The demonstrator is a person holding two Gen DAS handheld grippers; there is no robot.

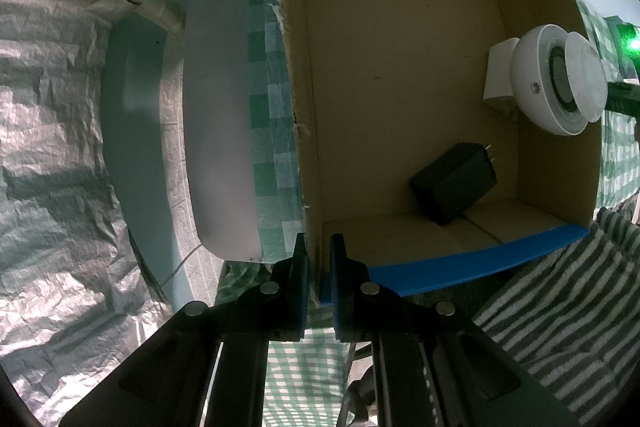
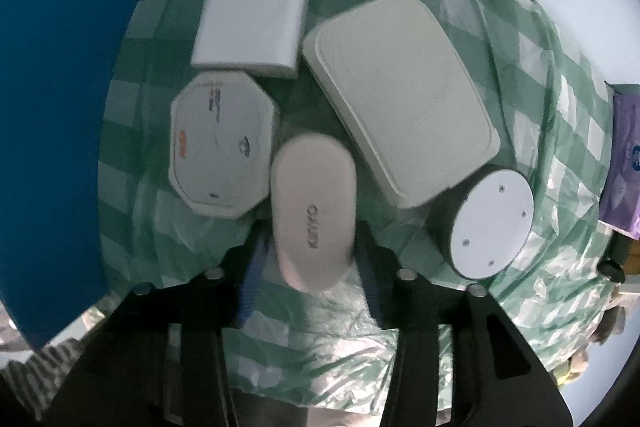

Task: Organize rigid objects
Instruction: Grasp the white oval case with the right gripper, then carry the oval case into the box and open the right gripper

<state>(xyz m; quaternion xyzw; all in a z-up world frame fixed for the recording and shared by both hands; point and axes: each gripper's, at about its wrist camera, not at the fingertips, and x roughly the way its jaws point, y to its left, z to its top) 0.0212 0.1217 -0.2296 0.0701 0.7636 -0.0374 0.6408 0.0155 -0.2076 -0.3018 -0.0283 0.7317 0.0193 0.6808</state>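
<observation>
My left gripper is shut on the near left wall of an open cardboard box with blue-taped rims. Inside the box lie a black power adapter, a round white device and a small white plug block. My right gripper points down over a green checked cloth. Its fingers straddle an oval white device with grey lettering, and a thin gap shows on each side, so it is open.
Around the oval device lie an octagonal white box, a square white unit, a large rounded white unit and a black cylinder with a white base. A blue flap is at left, a purple packet at right.
</observation>
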